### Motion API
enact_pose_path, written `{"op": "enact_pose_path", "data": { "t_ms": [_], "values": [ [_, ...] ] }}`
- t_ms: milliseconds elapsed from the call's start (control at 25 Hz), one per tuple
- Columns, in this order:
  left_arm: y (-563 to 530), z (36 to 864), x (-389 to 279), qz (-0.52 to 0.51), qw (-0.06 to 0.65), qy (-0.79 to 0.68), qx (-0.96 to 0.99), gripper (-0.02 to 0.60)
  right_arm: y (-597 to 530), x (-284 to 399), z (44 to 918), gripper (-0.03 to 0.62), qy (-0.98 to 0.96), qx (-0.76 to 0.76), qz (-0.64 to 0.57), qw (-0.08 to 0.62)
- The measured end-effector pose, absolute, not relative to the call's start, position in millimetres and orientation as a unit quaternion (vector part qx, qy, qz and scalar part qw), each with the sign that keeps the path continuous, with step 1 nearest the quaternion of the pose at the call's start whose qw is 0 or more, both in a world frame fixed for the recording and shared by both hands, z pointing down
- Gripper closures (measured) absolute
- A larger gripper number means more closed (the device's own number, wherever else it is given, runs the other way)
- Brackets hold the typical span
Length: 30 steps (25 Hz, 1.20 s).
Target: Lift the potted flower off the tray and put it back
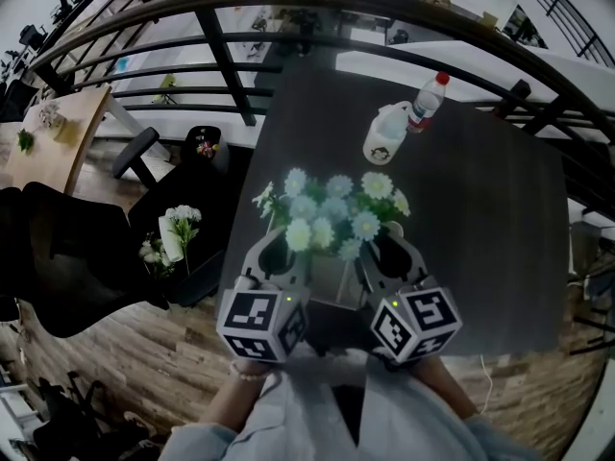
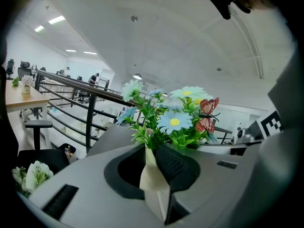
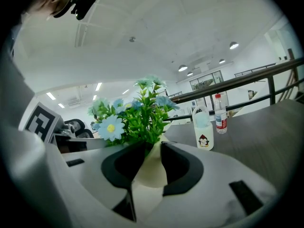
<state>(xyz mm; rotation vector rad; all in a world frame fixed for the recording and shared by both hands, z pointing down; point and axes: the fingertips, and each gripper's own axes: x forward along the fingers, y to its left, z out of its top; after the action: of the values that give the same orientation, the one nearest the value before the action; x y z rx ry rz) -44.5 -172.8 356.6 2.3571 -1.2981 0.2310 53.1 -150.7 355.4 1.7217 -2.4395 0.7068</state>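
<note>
**Q:** Where does the potted flower lie relative to the tongs?

**A:** Between them. The left gripper (image 1: 276, 254) and the right gripper (image 1: 392, 254) stand side by side, with the potted flower (image 1: 332, 214) in the gap. Its blooms are just ahead of and above both sets of jaws. Each gripper is clamped on the cream pot wall (image 2: 151, 175), one on each side.

**Q:** Long axis, and which hand is nearer?

**A:** The axis is upright. Neither hand is nearer, as the hold is symmetrical.

**Q:** And the tray?

**A:** It is hidden beneath the blooms and grippers, so contact with it cannot be confirmed. The coming move is probably vertical, and both grippers should travel together to keep the pot upright.
</note>
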Motion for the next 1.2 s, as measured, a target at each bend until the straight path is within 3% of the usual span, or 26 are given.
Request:
{"op": "enact_pose_path", "data": {
  "t_ms": [1200],
  "values": [
    [-174,371,-55,0.077,0.247,-0.478,0.840,0.511,-153,44,377,0.482,-0.796,0.545,0.260,0.040]
  ]
}}
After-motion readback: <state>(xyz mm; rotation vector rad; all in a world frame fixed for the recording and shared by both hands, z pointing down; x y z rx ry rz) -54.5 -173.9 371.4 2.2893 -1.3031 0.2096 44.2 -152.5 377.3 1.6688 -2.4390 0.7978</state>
